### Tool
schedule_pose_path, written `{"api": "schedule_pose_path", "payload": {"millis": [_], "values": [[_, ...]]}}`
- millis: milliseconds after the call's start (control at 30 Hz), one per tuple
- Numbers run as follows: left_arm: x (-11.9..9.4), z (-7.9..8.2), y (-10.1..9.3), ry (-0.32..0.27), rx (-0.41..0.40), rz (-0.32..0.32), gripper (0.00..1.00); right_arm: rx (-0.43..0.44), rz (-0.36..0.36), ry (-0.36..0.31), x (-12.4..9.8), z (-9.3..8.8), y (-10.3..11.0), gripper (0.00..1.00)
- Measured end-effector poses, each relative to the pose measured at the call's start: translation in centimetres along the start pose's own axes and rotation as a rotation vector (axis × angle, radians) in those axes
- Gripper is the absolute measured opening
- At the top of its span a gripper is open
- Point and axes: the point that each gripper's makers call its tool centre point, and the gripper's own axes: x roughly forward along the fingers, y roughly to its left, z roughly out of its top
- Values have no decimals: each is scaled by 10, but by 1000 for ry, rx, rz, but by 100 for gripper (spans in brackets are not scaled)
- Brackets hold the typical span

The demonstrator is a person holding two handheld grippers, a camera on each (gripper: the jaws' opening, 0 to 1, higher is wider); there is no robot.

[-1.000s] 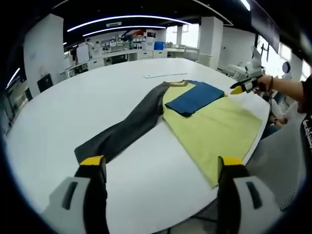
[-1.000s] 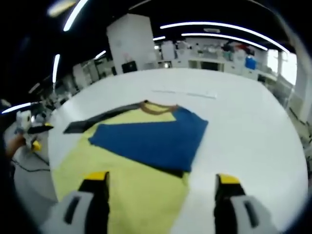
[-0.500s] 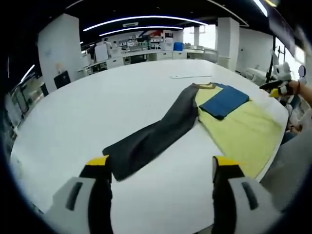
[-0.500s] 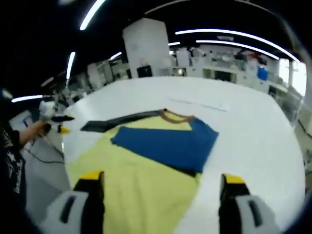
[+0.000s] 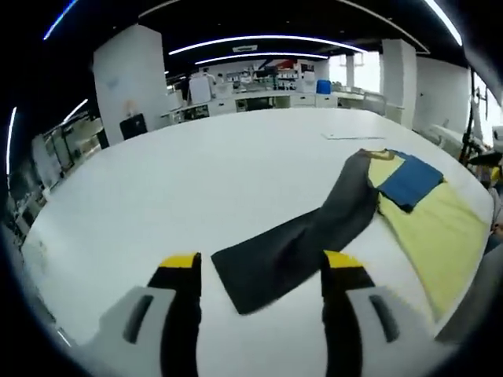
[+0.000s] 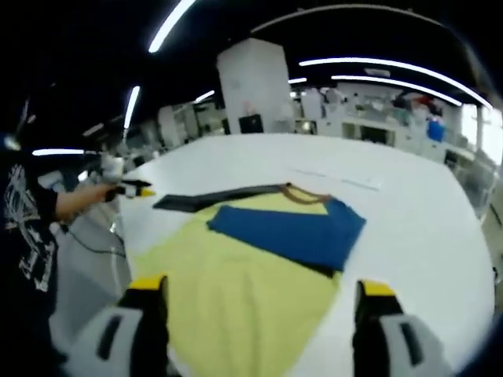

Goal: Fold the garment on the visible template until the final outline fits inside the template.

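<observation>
1. Landmark: the garment [image 5: 409, 212] lies flat on the white table [image 5: 196, 181]. Its yellow body [image 6: 236, 306] reaches the table edge nearest the person, and 1 blue sleeve [image 6: 291, 234] is already folded across the chest.
2. The dark grey sleeve [image 5: 299, 247] is unfolded. It extends from the garment's collar [image 6: 302, 194] away across bare table, well apart from the yellow body at its cuff end.
3. Left gripper [image 5: 259, 271]: jaws apart, holding nothing. The cuff end of the dark grey sleeve lies directly ahead, between the 2 yellow-tipped jaws in the left gripper view. Contact cannot be confirmed.
4. Right gripper [image 6: 259, 294]: jaws apart, holding nothing. It hovers over the hem side of the yellow body, facing the blue sleeve.
5. Key relation: the sleeve's long axis runs from the left gripper diagonally toward the collar. The left gripper is the nearer one; the right gripper is well apart from the cuff.
6. Judgement: the next step is probably closing on the cuff and carrying it along that axis onto the yellow body.
7. No template outline can be made out.
</observation>
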Motion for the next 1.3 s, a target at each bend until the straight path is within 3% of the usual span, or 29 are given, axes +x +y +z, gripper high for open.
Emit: {"api": "schedule_pose_path", "payload": {"millis": [200, 467, 733, 1067, 1300], "values": [[18, -15, 14, 27, -75, 31, 50, -22, 2, 16, -3, -3, 8, 99], [32, -34, 24, 111, -95, 69, 43, -42, 12, -2, -2, 13, 14, 99], [34, -41, 17, 121, -91, 93, 35, -49, 6, -4, -2, 17, 17, 99], [39, -45, 18, 125, -152, 81, 24, -36, -12, 12, -6, 13, 15, 99], [44, -44, 22, 137, -175, 90, 23, -28, -12, 16, -7, 13, 16, 99]]}}
